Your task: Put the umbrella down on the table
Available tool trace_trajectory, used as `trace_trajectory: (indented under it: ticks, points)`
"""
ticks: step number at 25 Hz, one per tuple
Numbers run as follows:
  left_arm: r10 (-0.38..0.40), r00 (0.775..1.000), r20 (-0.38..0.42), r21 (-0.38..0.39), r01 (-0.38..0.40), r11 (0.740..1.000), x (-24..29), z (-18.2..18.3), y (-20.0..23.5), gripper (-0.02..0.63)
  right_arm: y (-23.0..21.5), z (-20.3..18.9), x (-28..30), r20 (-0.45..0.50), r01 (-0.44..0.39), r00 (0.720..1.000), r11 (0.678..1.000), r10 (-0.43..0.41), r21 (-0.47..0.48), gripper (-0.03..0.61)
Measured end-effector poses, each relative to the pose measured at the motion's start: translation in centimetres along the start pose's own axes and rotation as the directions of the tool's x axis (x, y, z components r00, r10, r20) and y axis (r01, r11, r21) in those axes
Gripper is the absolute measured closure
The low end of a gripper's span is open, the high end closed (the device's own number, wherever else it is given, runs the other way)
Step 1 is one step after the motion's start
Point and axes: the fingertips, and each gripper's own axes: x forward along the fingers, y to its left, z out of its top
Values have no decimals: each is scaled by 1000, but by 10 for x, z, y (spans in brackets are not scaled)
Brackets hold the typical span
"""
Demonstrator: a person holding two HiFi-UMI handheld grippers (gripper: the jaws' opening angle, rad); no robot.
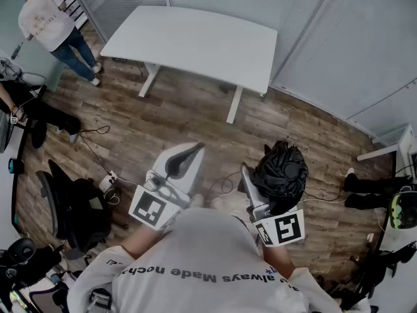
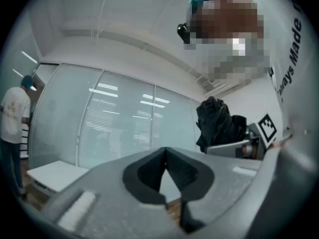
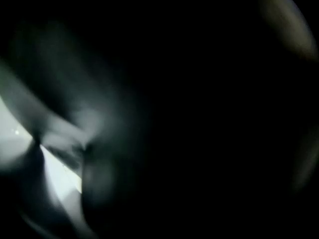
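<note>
umbrella (image 1: 281, 168) clamped in right claw (image 1: 260, 178); left claw (image 1: 190, 151) closed, empty. carry it level over white worktop (image 1: 195, 38), lower gently before releasing.

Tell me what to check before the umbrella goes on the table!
1. Black folded fabric umbrella held by the right gripper: ok, it sits bunched at the gripper's front.
2. White rectangular table bare on top: ok.
3. Umbrella above the table: not ok, brown wooden floor lies between them.
4. Left gripper shut and empty: ok.
5. Person in a white shirt clear of the table: ok, standing off its left end.
6. How firmly the umbrella is gripped: cannot tell, the right gripper view is almost all dark.
</note>
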Motion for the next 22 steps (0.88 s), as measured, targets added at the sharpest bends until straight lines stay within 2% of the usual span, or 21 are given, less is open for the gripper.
trace_trajectory:
  ticks: [5, 12, 17, 22]
  points:
    - [6, 1000, -6, 3, -6, 1000, 19, -4, -13, 609, -19, 2, -11, 17, -22, 1000, 999, 21, 35, 341]
    - [7, 1000, -18, 8, -7, 1000, 38, -14, -23, 609, -44, -6, -17, -4, -12, 1000, 1000, 12, 22, 337]
    - [8, 1000, -24, 2, -8, 1000, 52, -22, 2, 609, -56, -12, 5, -19, -5, 1000, 1000, 5, 29, 337]
    - [-2, 1000, -13, 12, 2, 1000, 72, -28, 58, 609, -64, -21, 63, -28, -2, 1000, 1000, 3, 26, 337]
